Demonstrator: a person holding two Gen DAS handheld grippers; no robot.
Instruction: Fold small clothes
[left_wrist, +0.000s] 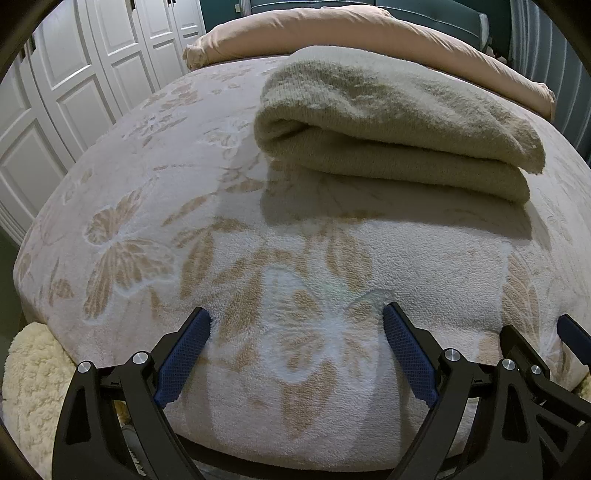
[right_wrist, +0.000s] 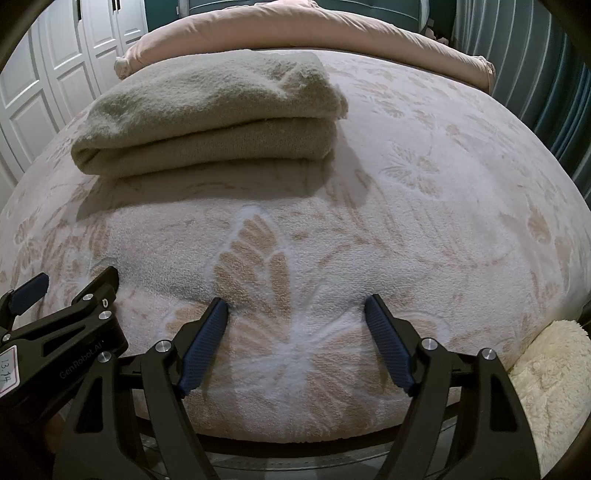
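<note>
Beige folded sweater (left_wrist: 391, 122) lies well beyond both spread, empty jaws, on the butterfly blanket (left_wrist: 147, 221).

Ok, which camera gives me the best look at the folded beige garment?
The right wrist view: the folded beige garment lies nearly whole, both layers showing. In the left wrist view it sits off to the right and looks more warped.
</note>
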